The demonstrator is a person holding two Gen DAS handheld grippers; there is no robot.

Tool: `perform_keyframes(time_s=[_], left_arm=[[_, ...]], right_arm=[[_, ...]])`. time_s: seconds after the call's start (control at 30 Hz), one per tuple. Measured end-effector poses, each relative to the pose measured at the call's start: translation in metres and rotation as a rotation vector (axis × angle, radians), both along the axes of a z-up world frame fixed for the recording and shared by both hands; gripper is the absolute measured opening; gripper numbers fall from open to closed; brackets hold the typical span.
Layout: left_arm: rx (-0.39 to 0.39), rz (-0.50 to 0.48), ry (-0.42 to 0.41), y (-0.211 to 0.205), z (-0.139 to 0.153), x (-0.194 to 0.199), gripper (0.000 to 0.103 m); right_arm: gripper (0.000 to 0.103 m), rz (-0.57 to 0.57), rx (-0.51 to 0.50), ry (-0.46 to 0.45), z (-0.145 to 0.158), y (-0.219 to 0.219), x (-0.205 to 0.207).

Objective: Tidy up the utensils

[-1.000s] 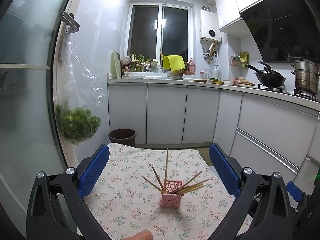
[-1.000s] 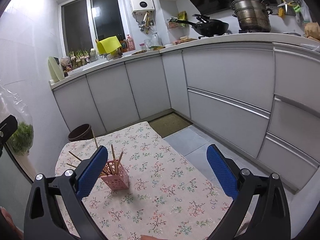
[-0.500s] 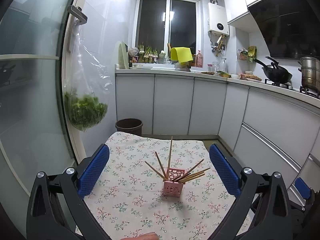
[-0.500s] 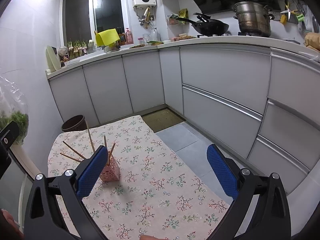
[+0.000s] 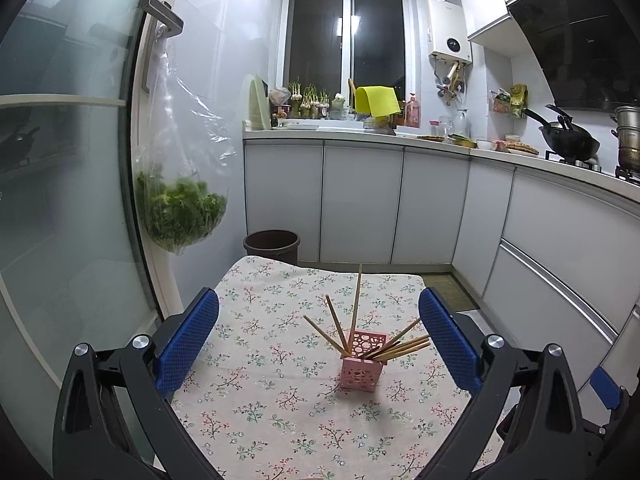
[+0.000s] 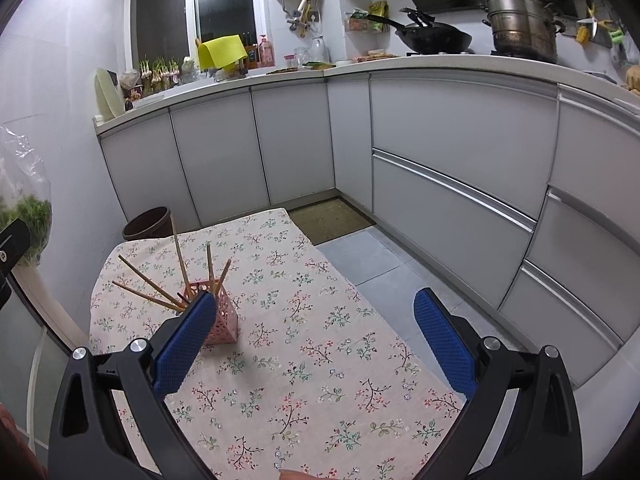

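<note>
Left wrist view: our left gripper (image 5: 318,334) gapes wide, empty; the pink holder (image 5: 361,363) stands on the floral tablecloth (image 5: 256,404) ahead, slightly right, chopsticks (image 5: 354,300) fanning upward.

Right wrist view: our right gripper (image 6: 314,340), likewise wide and empty, sees the holder far left, behind its left finger (image 6: 182,344); we judge the left better aligned.
</note>
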State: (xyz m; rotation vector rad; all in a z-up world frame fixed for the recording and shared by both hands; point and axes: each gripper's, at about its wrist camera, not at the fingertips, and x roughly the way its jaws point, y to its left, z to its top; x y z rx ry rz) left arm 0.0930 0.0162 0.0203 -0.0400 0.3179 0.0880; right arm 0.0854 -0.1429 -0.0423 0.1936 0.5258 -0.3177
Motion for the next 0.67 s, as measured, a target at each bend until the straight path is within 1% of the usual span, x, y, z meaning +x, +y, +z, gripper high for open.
perform_keyframes(time_s=[0.23,0.47,0.67], left_arm=[[0.018,-0.003,0.014,-0.0048,-0.0027,0.0029,0.096],[0.007,0.016,0.006,-0.002,-0.0019,0.0018,0.096],[0.014,0.022,0.012,-0.0015,-0.0032,0.0026,0.096]], right_arm=[[0.096,-0.001,-0.02,0.006,-0.0005,0.0023,-0.0011],[0.096,-0.007,-0.031,0.01,-0.0007,0.0028,-0.0015],[0.096,0.001,-0.032,0.022,-0.003,0.0043,0.0017]])
